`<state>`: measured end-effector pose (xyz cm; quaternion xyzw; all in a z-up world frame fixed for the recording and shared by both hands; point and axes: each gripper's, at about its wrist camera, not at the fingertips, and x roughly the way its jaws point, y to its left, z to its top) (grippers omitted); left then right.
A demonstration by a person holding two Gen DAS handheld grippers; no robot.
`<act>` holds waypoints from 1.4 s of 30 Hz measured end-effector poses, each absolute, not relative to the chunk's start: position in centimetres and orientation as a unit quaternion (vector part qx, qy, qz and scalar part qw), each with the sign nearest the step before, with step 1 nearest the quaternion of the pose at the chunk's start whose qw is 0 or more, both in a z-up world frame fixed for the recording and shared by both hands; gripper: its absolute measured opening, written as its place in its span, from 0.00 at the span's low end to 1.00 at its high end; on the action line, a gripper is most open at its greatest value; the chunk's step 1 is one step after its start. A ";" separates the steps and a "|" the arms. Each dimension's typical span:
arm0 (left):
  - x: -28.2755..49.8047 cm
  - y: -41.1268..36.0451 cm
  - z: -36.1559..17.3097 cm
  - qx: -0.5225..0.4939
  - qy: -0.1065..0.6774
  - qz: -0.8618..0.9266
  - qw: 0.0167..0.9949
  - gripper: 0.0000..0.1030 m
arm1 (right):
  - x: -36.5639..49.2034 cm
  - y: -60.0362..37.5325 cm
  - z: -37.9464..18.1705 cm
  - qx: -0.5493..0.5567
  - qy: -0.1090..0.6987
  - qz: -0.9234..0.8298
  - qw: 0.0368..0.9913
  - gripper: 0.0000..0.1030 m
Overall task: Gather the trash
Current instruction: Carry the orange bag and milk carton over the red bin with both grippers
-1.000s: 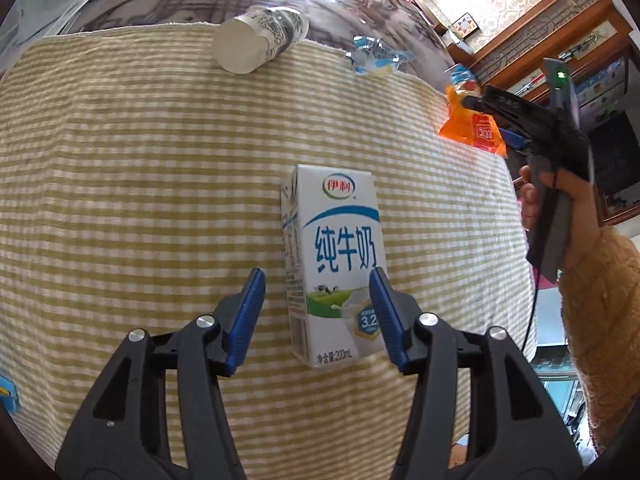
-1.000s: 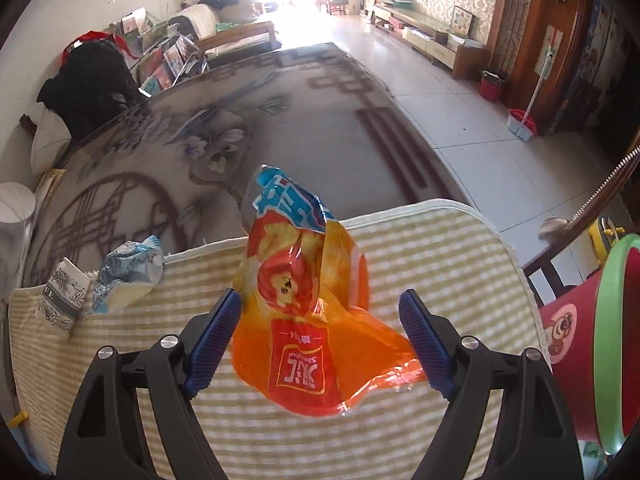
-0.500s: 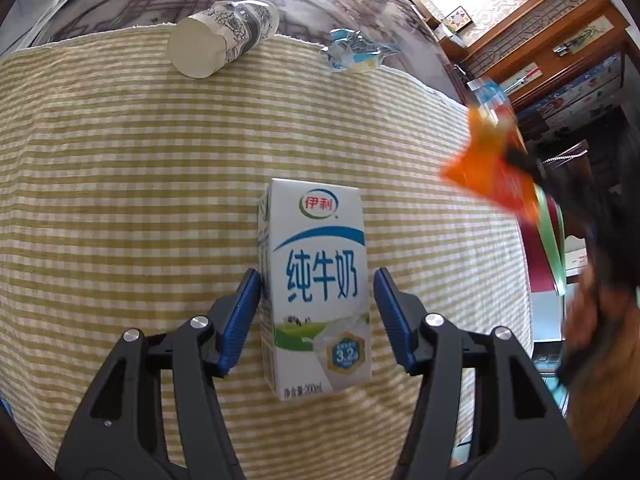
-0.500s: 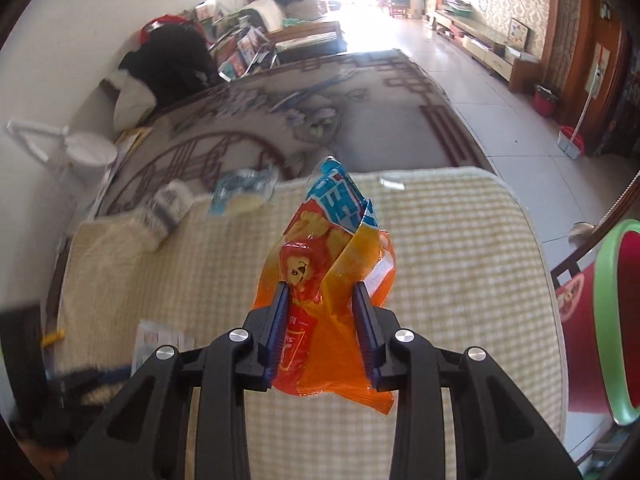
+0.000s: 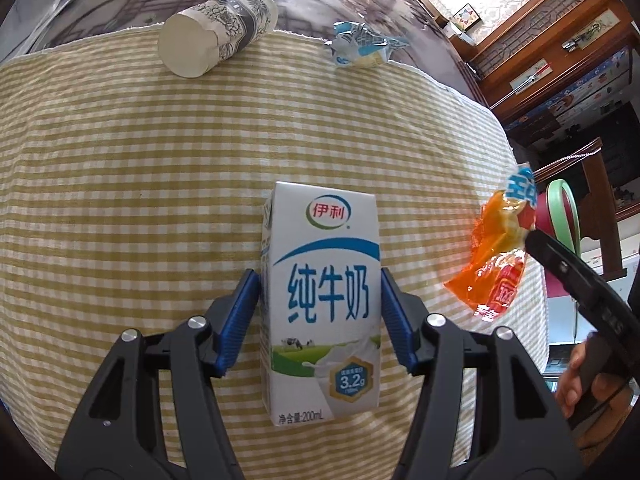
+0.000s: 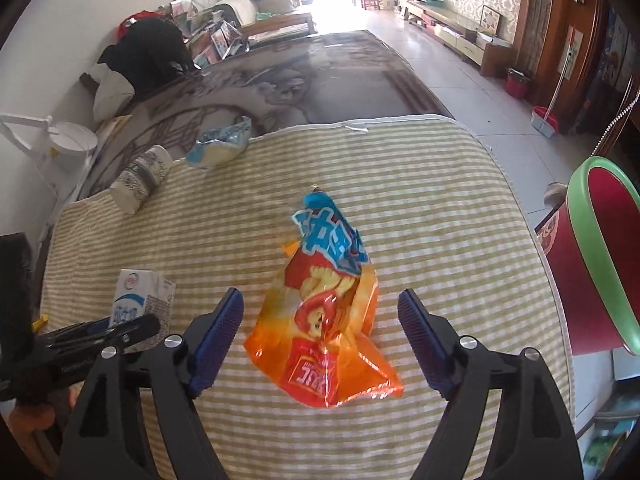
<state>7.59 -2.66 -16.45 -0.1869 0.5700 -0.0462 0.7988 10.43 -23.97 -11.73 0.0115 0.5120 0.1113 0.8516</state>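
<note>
L gripper (image 5: 320,316) – blue pads flank the milk carton (image 5: 322,312), which stands upright on the yellow-checked cloth (image 5: 160,160). Carton white w/ blue band, blue Chinese characters, green meadow strip at base. Pads at its sides; firm contact – can't tell.

R gripper (image 6: 320,336) – jaws opening, wide apart. Orange snack bag (image 6: 324,320) sits between them, pads not pressing. Bag crinkled, translucent orange, blue top, red label.

Paper cup (image 5: 212,36) lies on its side at far cloth edge, blue wrapper (image 5: 360,46) near it. Red bucket w/ green rim (image 6: 600,264) beside the table, R side.

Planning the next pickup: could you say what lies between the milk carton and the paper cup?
Only bare checked cloth separates milk carton and paper cup, per the left wrist view.
</note>
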 end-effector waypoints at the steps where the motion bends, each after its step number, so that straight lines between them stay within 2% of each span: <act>1: 7.5 -2.7 -16.3 -0.188 0.568 -0.047 0.800 0.55 | 10.8 -23.9 -12.2 0.014 0.518 0.108 0.848 0.74; 2: 7.2 -2.6 -16.0 -0.187 0.564 -0.047 0.803 0.55 | 11.2 -23.9 -12.5 0.018 0.525 0.107 0.844 0.71; 3: 7.0 -2.6 -15.7 -0.185 0.560 -0.047 0.806 0.55 | 11.4 -24.0 -13.0 0.023 0.534 0.106 0.839 0.60; 4: 6.7 -2.6 -15.3 -0.184 0.555 -0.047 0.810 0.55 | 11.5 -24.0 -13.2 0.030 0.537 0.109 0.836 0.54; 6: 5.8 -2.5 -14.5 -0.186 0.548 -0.047 0.814 0.55 | 11.2 -24.3 -12.9 0.038 0.532 0.109 0.839 0.52; 22: 4.3 -3.6 -10.5 -0.193 0.512 -0.038 0.836 0.55 | 6.5 -25.7 -6.6 0.017 0.434 0.123 0.892 0.51; 42: 4.5 -12.9 -7.2 -0.164 0.488 -0.036 0.857 0.55 | 5.5 -33.6 -3.8 0.027 0.400 0.147 0.904 0.52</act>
